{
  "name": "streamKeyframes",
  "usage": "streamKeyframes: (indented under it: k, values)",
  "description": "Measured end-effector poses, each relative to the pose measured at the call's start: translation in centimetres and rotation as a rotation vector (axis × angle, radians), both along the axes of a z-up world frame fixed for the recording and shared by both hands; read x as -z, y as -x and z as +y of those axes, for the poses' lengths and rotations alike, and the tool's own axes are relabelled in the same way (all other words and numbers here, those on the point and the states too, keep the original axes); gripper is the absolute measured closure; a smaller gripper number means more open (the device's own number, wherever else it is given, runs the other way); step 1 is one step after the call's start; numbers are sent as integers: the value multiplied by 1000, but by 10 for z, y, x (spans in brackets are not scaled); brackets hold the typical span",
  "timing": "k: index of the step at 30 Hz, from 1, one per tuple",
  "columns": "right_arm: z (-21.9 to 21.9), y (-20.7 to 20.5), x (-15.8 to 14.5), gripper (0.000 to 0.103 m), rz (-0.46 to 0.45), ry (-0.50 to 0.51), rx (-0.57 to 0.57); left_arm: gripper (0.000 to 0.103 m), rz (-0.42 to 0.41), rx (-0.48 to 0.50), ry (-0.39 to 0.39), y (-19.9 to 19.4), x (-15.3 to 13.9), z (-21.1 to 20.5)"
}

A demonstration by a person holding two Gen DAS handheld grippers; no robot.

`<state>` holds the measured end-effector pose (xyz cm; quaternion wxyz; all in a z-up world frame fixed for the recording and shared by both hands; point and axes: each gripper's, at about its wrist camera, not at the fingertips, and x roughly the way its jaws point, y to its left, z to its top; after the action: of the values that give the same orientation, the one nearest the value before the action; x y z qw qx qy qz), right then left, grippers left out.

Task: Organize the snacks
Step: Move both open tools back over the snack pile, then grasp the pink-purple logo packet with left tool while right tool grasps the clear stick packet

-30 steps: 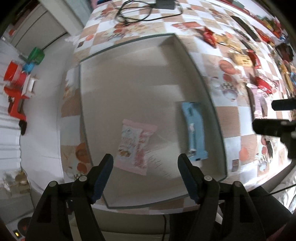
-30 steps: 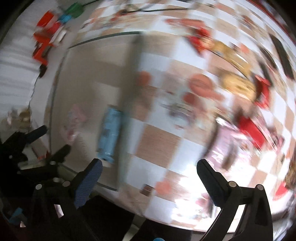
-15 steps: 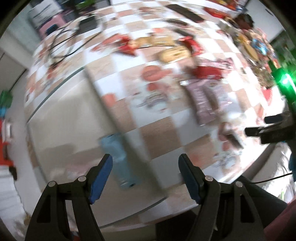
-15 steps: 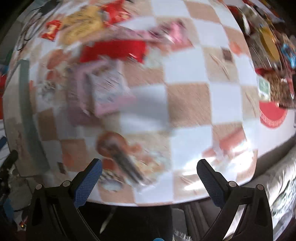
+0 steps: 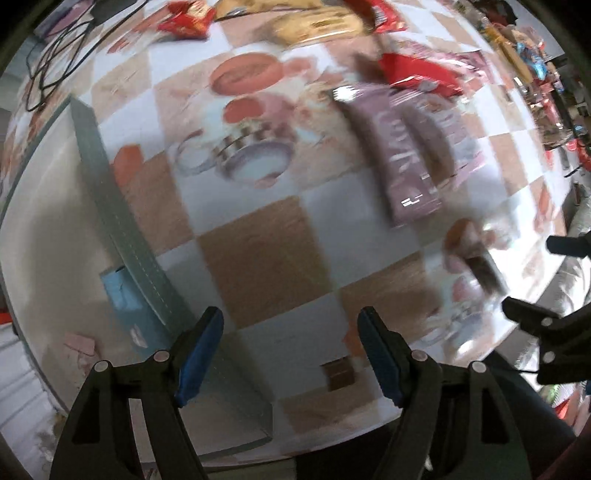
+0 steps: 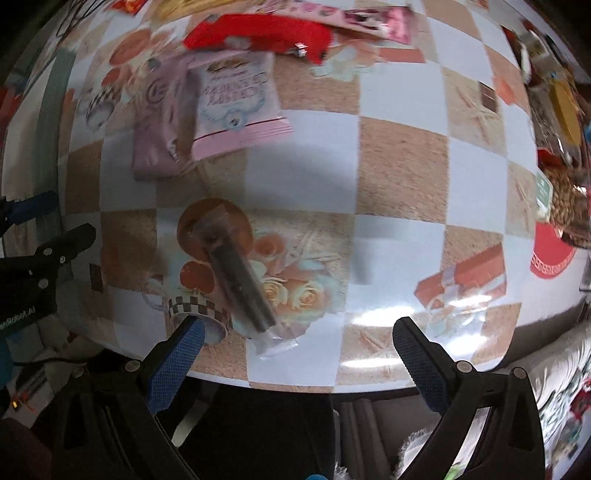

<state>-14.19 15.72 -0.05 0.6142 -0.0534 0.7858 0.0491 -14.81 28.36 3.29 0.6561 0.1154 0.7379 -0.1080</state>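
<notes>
My left gripper (image 5: 291, 332) is open and empty above the checkered tablecloth, just right of the grey tray wall (image 5: 122, 221). A blue snack pack (image 5: 125, 302) and a pink pack (image 5: 79, 341) lie in the tray. My right gripper (image 6: 295, 336) is open and empty, hovering over a dark snack bar in a clear wrapper (image 6: 236, 280) near the table's front edge; the bar also shows in the left wrist view (image 5: 480, 266). Two pink packs (image 6: 236, 99) (image 6: 159, 122) lie beyond it, with a red pack (image 6: 258, 33) farther back.
More snacks lie at the far edge: a yellow pack (image 5: 314, 22) and red packs (image 5: 184, 18). Black cables (image 5: 55, 55) lie at the back left. A pile of snacks (image 6: 561, 147) sits at the right. The table's front edge (image 6: 295, 384) is close below my right gripper.
Both grippers have swung right, away from the tray and over the tablecloth. The right gripper has come down toward the dark snack bar. Both stay open.
</notes>
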Motion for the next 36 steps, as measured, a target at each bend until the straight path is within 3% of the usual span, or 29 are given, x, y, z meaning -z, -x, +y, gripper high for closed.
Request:
streamKeyframes:
  k: [7,16,24,31,36]
  values:
    - [20,2,12,0,12,-2,-88,25,59,-65,-58,2,10,23]
    - [4,5,30,0,16,36,-62,25,-26,-60,34,-39,-22,-14]
    - [-25,5,26,0,1,18,12,25,-11,-154,81,-88,-9,-40]
    - [-15,-10,20,0,8,9,15,25,3,-202,32,-115,14,-37]
    - [-23,-13,18,0,6,6,15,24,-16,-167,-28,-108,23,-70]
